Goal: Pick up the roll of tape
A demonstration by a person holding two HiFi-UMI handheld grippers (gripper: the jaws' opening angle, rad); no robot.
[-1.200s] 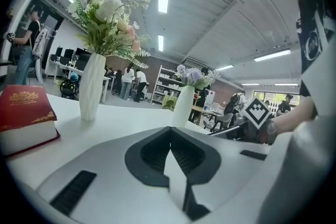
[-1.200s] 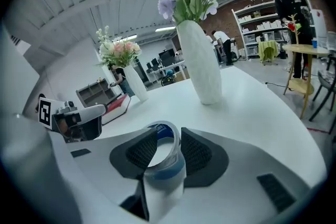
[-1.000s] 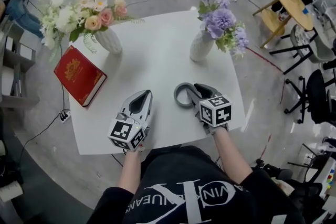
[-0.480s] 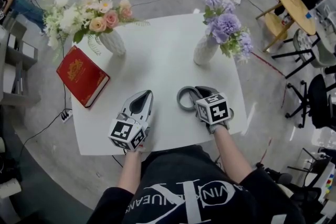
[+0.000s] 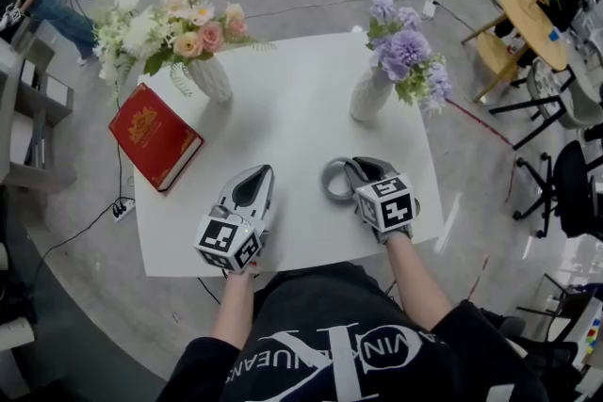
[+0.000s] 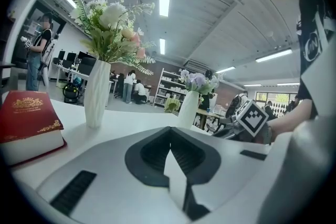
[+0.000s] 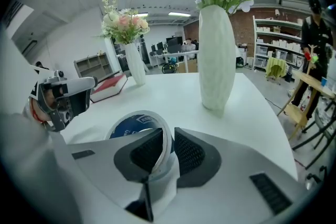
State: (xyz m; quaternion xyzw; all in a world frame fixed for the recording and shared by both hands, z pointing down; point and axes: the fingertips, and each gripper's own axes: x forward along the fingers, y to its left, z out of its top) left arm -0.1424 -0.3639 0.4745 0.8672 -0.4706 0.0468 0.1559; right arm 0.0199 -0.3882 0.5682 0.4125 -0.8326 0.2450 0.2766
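The roll of tape (image 5: 331, 181) is a pale ring with a blue inner label (image 7: 126, 128). It lies on the white table (image 5: 283, 118) near the front right. My right gripper (image 5: 346, 172) reaches down onto it, one pad inside the ring and the other outside. Its jaws have just been closing and now pinch the roll's wall (image 7: 167, 139). My left gripper (image 5: 254, 178) rests low over the table to the left of the tape, its jaws together with nothing in them (image 6: 170, 136).
A red book (image 5: 155, 135) lies at the table's left edge. A white vase of pink and white flowers (image 5: 209, 75) stands at the back left, and a white vase of purple flowers (image 5: 370, 92) stands behind the tape. Chairs and a round wooden table (image 5: 532, 14) stand at the right.
The right gripper's jaws have narrowed onto the wall of the tape roll and its marker cube has rolled slightly. The left gripper has stayed where it was.
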